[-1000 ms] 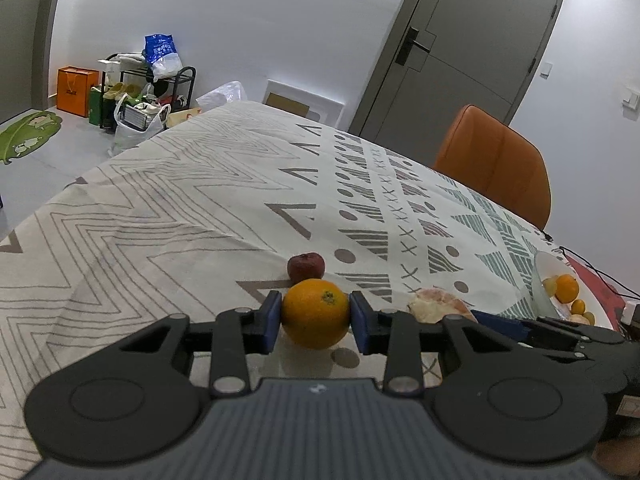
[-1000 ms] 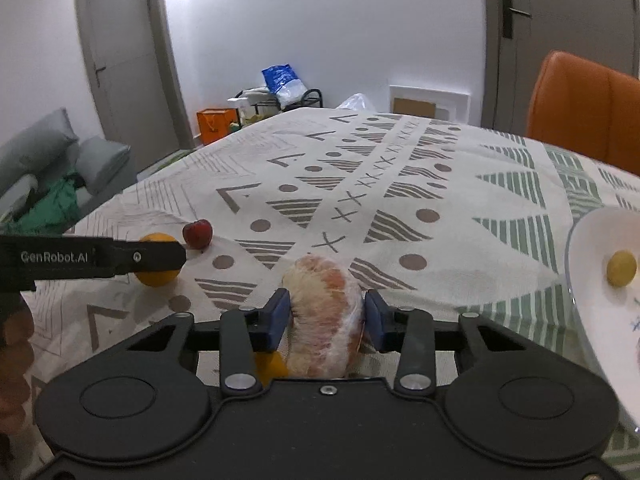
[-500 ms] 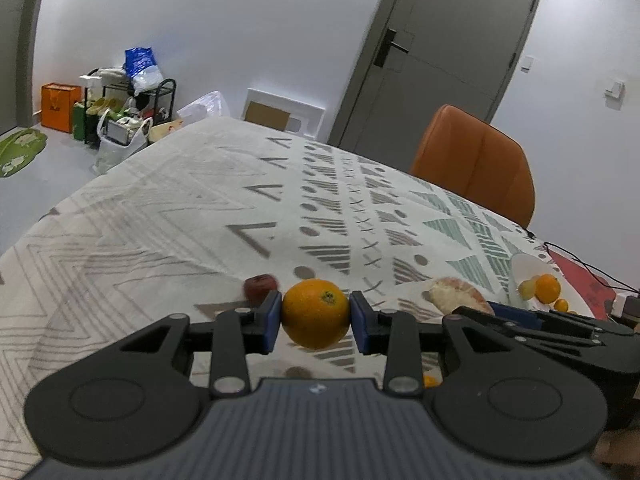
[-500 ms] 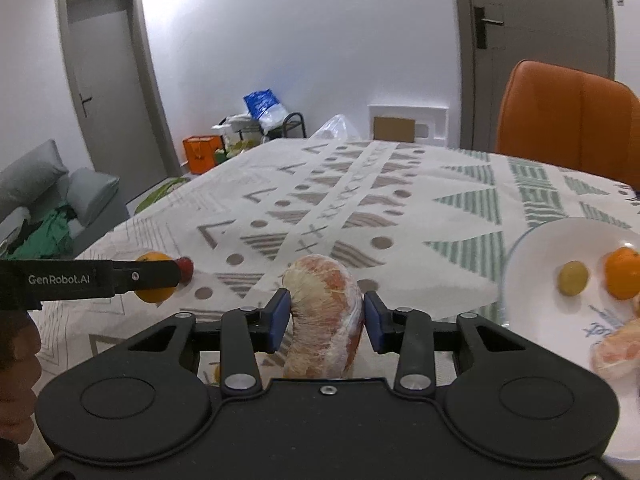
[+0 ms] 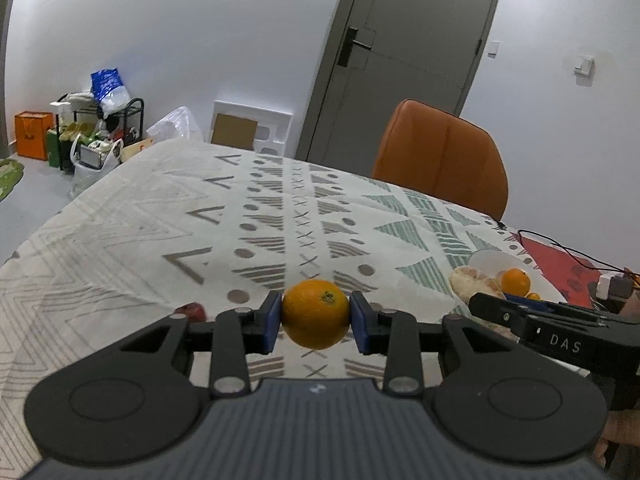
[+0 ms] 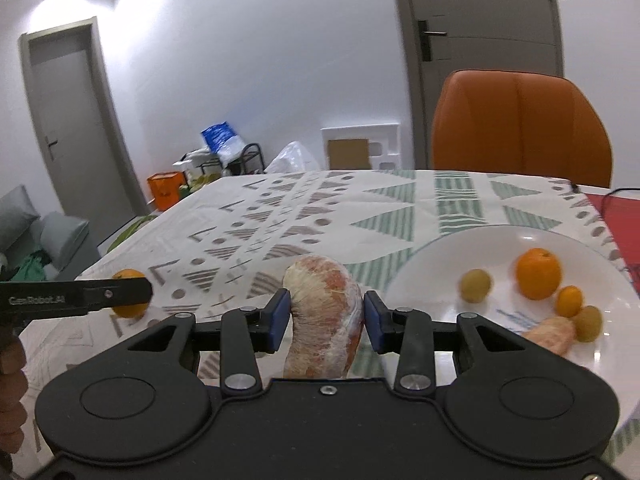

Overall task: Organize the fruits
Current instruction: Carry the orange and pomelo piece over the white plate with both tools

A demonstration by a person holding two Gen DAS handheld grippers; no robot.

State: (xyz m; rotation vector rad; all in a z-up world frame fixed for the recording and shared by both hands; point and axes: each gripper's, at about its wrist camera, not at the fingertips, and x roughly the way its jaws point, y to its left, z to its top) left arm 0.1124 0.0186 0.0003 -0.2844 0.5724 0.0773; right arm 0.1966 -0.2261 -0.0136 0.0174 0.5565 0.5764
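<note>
- Your left gripper (image 5: 315, 317) is squeezed tight on an orange (image 5: 315, 313). Its two blue pads (image 5: 272, 320) press on both sides of the fruit.
- The orange hangs in the air above the table (image 5: 160, 216). It does not touch the cloth.
- A small red fruit (image 5: 194, 312) lies on the table, just to the left of the orange and lower down. The left finger hides part of it.
- Your right gripper (image 6: 325, 317) is squeezed tight on a peeled fruit (image 6: 324, 312) wrapped in clear film. The blue pads (image 6: 374, 322) hug it on both sides.
- The peeled fruit is up in the air, just to the left of the white plate (image 6: 480, 248) and close to its rim.
- On the plate you can see a big orange (image 6: 538, 274), a small orange one (image 6: 569, 301) touching it, two yellow-green fruits (image 6: 475, 285) and a peeled piece (image 6: 552, 334) at the near side.
- From the left camera the plate (image 5: 486, 260) is far off to the right of the orange, with your right gripper (image 5: 480, 304) in front of it.
- From the right camera your left gripper (image 6: 140, 290) and its orange (image 6: 129, 292) are far to the left of the plate.
- An orange chair (image 6: 520, 128) stands behind the table, past the plate.
- A grey door (image 5: 404, 60) is in the wall behind the chair.
</note>
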